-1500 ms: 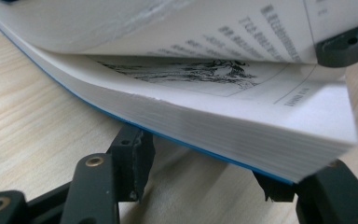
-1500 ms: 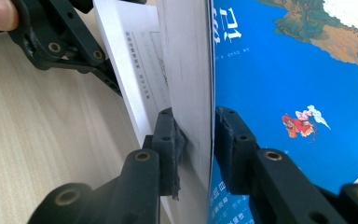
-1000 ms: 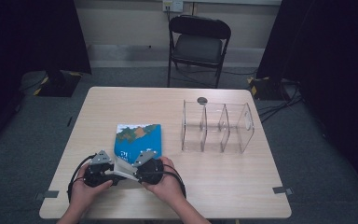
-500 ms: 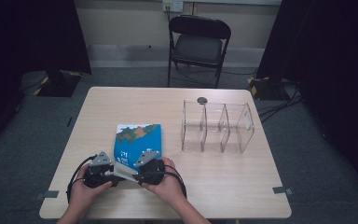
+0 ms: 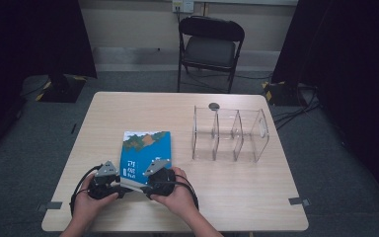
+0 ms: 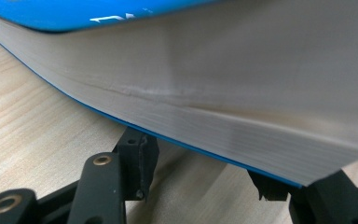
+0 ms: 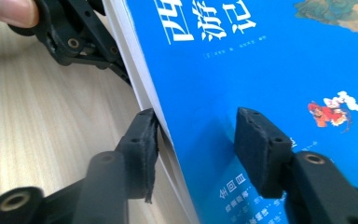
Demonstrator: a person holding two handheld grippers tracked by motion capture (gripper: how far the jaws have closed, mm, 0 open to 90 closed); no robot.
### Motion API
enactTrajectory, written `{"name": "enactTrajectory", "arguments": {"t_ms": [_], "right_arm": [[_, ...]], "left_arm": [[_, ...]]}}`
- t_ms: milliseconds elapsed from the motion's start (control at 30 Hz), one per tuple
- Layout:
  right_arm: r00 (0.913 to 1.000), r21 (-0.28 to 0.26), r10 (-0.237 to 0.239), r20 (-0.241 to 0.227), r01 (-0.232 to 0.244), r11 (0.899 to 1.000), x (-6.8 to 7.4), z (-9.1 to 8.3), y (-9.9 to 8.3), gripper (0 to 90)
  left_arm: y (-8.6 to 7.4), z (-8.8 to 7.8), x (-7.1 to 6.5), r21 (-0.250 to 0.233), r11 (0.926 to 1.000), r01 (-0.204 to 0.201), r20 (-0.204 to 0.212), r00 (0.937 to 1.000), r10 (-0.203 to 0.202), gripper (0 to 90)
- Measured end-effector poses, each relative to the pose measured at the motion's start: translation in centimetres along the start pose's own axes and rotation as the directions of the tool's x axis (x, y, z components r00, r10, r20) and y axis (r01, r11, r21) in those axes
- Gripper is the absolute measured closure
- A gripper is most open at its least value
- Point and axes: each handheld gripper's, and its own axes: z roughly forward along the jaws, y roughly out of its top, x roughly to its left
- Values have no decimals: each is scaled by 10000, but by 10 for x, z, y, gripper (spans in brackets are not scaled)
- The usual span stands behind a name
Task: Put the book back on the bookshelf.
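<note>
While the left tongs (image 5: 121, 183) pinch the book (image 5: 145, 148), the right tongs (image 5: 144, 183), just opening, straddle it.

Recording studio or lab — black curtains (image 5: 24, 34), taped floor cables (image 5: 296, 111).

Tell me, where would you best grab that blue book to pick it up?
Judging by its pose, at the raised near edge, coming from the person's side. The blue book is tilted up there, so a jaw fits under it. The left gripper is clamped on that corner; the right gripper has just been opening, its jaws astride the cover's edge.
</note>
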Motion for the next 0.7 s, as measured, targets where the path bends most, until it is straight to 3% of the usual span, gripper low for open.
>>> {"name": "enactTrajectory", "arguments": {"t_ms": [67, 233, 333, 500, 633, 700], "right_arm": [[9996, -172, 144, -245, -148, 9997, 0, 1, -2, 371], [9992, -323, -393, -43, 392, 9987, 3, 3, -7, 323], [9951, -365, -940, 310, 951, 9948, 7, 7, -9, 266], [9844, -434, -1414, 1043, 1466, 9882, 12, 16, -12, 199], [9638, -615, -1907, 1866, 2052, 9768, 15, 25, -16, 195], [9624, -697, -1744, 2083, 1924, 9788, 17, 27, -16, 208]], "left_arm": [[-1, 0, 0, -28, 10000, -3, 13, 10000, 3, 478], [0, 0, 0, -10, 10000, 42, -21, 10000, -42, 479], [1, -1, -1, 18, 10000, 20, -63, 10000, -20, 482], [1, -1, -1, -9, 10000, 72, 3, 10000, -72, 490], [3, -2, -1, 53, 10000, 36, 18, 10000, -36, 495], [3, -3, -2, 41, 10000, 62, 25, 10000, -62, 497]]}}
